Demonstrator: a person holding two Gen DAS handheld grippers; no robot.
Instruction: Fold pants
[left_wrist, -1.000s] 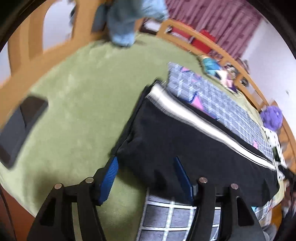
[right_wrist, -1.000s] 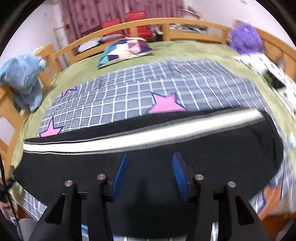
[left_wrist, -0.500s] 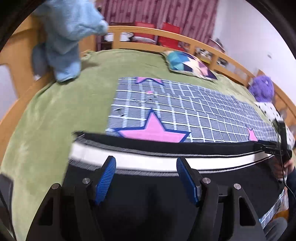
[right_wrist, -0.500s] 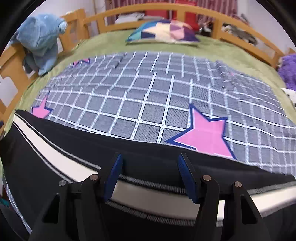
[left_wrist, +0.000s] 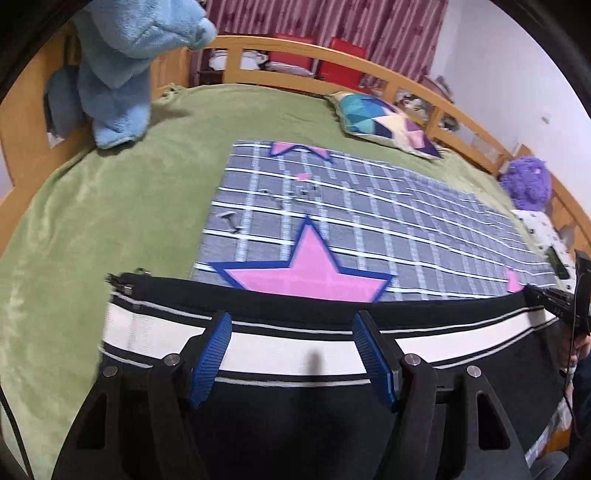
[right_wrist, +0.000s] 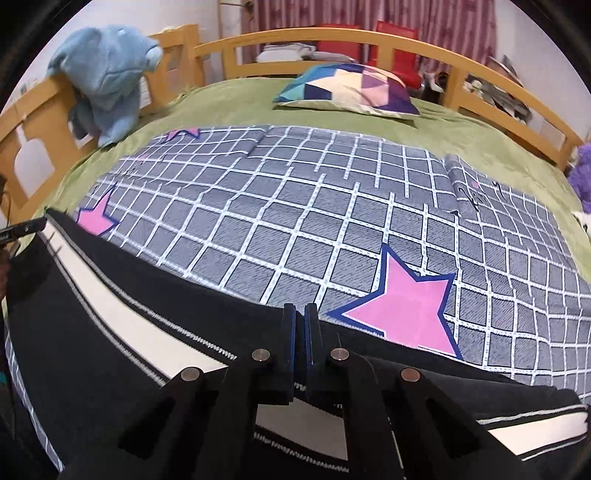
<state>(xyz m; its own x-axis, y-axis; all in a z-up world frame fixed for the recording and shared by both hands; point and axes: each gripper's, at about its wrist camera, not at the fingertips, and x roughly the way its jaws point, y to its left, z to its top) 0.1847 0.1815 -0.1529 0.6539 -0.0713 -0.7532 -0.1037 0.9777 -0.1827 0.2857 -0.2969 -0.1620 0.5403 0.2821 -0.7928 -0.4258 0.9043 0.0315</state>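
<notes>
Bed (left_wrist: 92, 221): green cover, wooden rail around it. A grey checked quilt (right_wrist: 314, 221) with pink stars lies across the middle.

Pants (left_wrist: 295, 347): black with 1 broad white stripe, spread along the near edge of the bed, their far edge overlapping the near edge of the quilt. In your right view the stripe runs from upper left down under the gripper.

Blue plush (right_wrist: 107, 74): draped on the rail at the far left corner. Pillow (right_wrist: 347, 88): patterned, on the cover beyond the quilt. Purple plush (left_wrist: 528, 181): at the right rail.

Your left gripper (left_wrist: 291, 354): jaws spread wide, above the white stripe; contact with the cloth cannot be judged.

Your right gripper (right_wrist: 300, 332): jaws clenched on the far edge of the pants, with cloth pinched between the blue pads (right_wrist: 292, 339).
</notes>
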